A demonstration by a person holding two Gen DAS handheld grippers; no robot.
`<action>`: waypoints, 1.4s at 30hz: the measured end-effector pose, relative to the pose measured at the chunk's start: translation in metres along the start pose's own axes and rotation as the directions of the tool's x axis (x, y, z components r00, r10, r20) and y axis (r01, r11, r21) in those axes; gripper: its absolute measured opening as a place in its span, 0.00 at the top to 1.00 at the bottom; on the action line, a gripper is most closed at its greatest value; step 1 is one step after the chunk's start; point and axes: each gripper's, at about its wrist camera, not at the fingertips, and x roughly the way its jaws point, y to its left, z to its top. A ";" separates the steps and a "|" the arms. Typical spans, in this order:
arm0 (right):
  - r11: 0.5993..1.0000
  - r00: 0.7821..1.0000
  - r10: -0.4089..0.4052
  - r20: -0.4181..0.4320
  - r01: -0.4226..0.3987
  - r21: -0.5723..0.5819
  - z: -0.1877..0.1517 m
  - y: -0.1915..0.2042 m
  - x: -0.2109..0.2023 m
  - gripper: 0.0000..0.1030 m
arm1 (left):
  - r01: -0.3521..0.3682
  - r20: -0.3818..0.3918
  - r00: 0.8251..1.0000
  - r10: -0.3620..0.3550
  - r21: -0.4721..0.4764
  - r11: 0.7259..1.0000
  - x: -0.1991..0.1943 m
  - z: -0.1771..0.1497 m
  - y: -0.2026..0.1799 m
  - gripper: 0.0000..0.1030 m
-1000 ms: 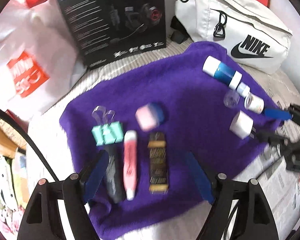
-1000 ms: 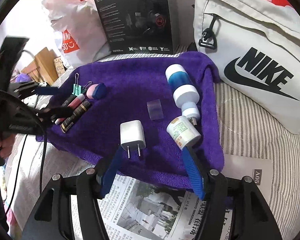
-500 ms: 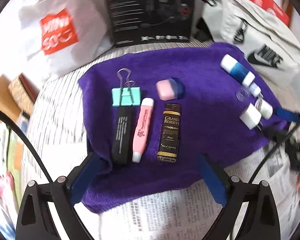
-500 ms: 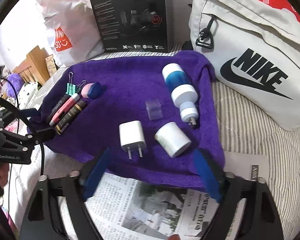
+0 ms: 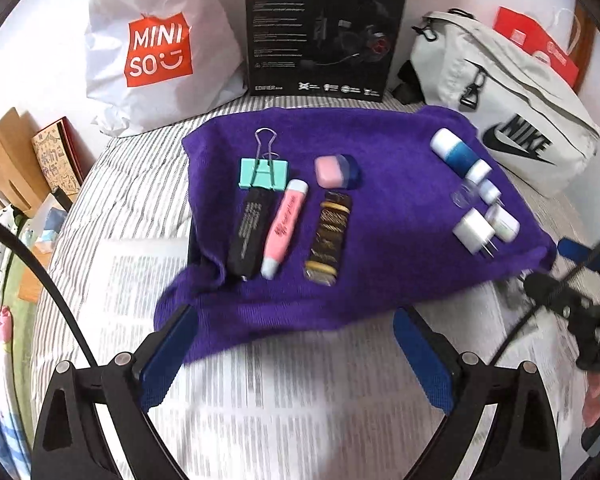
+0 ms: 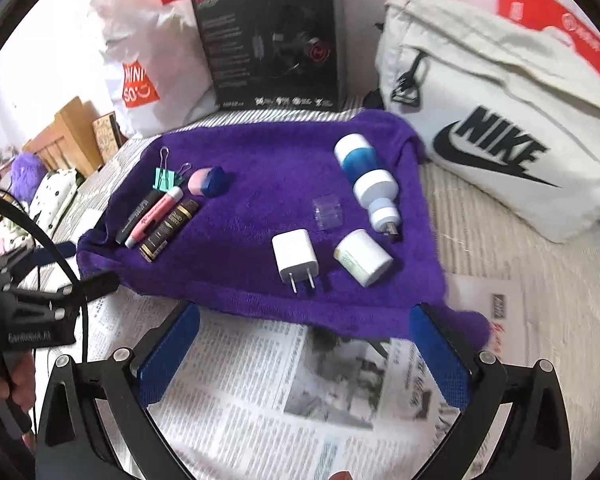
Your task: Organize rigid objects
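A purple towel (image 5: 380, 280) carries two groups of objects. On its left lie a teal binder clip (image 5: 264, 174), a black marker (image 5: 250, 236), a pink highlighter (image 5: 284, 232), a brown-gold bar (image 5: 328, 238) and a pink-blue eraser (image 5: 336, 170). To the right are a white-blue bottle (image 6: 366, 178), a clear cap (image 6: 328, 212), a white charger (image 6: 296, 256) and a small white jar (image 6: 364, 258) on its side. My left gripper (image 5: 292, 344) is open over the towel's near edge. The jaws of my right gripper (image 6: 304, 340) are opening, with nothing between them.
Newspaper (image 6: 300, 392) covers the striped bedding in front of the towel. Behind it stand a white shopping bag (image 5: 156, 52), a black headset box (image 5: 324, 28) and a white waist bag (image 6: 500, 120). Wooden furniture (image 5: 4, 148) is at the far left.
Both grippers have spread wide and backed off the towel. The left one let go of the black marker; the right one released the white jar, which now lies on its side.
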 end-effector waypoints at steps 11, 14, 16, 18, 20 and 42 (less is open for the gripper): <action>0.993 0.993 -0.119 0.001 0.119 0.011 -0.025 0.007 -0.054 0.00 | -0.038 0.084 0.996 0.039 -0.014 0.999 -0.064 -0.025 -0.011 0.04; 0.993 0.993 -0.115 0.004 0.115 0.017 -0.032 0.008 -0.067 0.00 | -0.048 0.104 0.993 0.050 -0.019 0.999 -0.077 -0.028 -0.014 0.04; 0.995 0.995 -0.099 0.003 0.098 0.033 -0.037 0.009 -0.075 0.00 | -0.041 0.110 0.993 0.044 -0.026 0.999 -0.084 -0.030 -0.015 0.04; 0.996 0.997 -0.077 0.001 0.077 0.048 -0.042 0.009 -0.082 0.00 | -0.029 0.118 0.992 0.032 -0.028 0.999 -0.089 -0.032 -0.017 0.04; 0.996 0.997 -0.079 0.000 0.079 0.050 -0.045 0.010 -0.088 0.00 | -0.027 0.123 0.992 0.029 -0.026 0.999 -0.093 -0.034 -0.021 0.04; 0.988 0.988 -0.146 0.044 0.142 0.067 -0.053 0.012 -0.122 0.00 | -0.076 0.124 0.990 0.074 0.017 0.997 -0.112 -0.047 -0.038 0.04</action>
